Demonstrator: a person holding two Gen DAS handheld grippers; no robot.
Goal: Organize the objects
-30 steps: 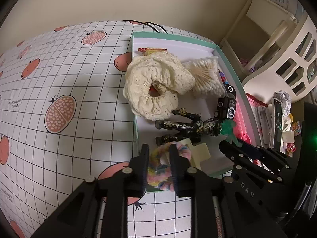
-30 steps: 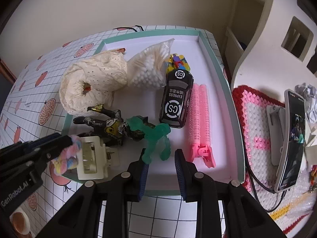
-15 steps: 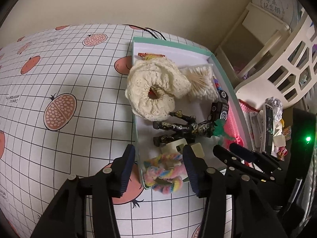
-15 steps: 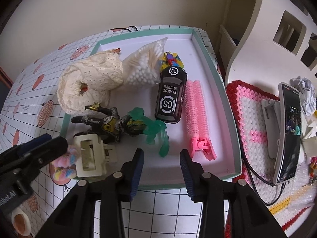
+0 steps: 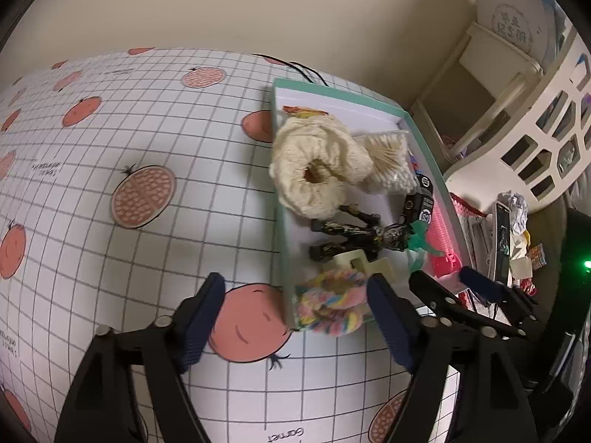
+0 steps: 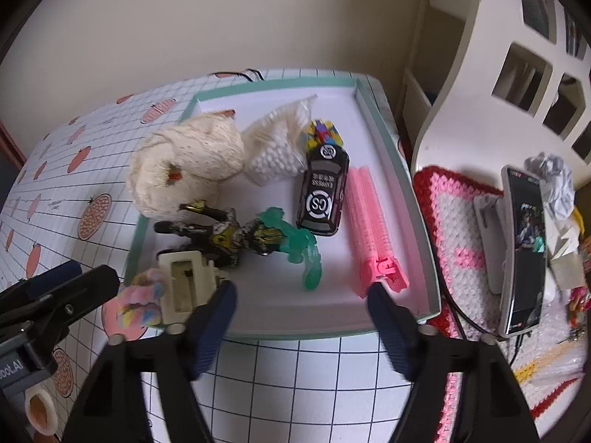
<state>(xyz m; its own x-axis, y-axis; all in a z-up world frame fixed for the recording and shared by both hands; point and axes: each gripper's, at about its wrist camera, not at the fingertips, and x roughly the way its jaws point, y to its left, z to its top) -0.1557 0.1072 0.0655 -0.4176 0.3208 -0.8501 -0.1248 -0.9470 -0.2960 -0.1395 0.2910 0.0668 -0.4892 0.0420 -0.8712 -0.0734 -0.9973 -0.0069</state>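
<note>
Plain beige wall [image 5: 229, 3] across upper frame. White cut-out shelving unit [image 6: 517, 74] at upper right. Grid-patterned tablecloth with orange fruit prints [image 5: 110, 184] at left. Red-pink crocheted mat [image 6: 454, 221] at right.

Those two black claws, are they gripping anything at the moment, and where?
Nothing. The left gripper and right gripper are both wide open; the pastel scrunchie lies loose at the tray's corner.

We see a mint-green rim on the white tray [image 6: 388, 140], a pastel rainbow scrunchie [image 5: 328, 310], a cream lace scrunchie [image 5: 314, 170], a black car [image 6: 325, 195] with white lettering, a pink clip [image 6: 369, 214], and white grid cloth with orange fruit on the bench [image 5: 147, 147].
</note>
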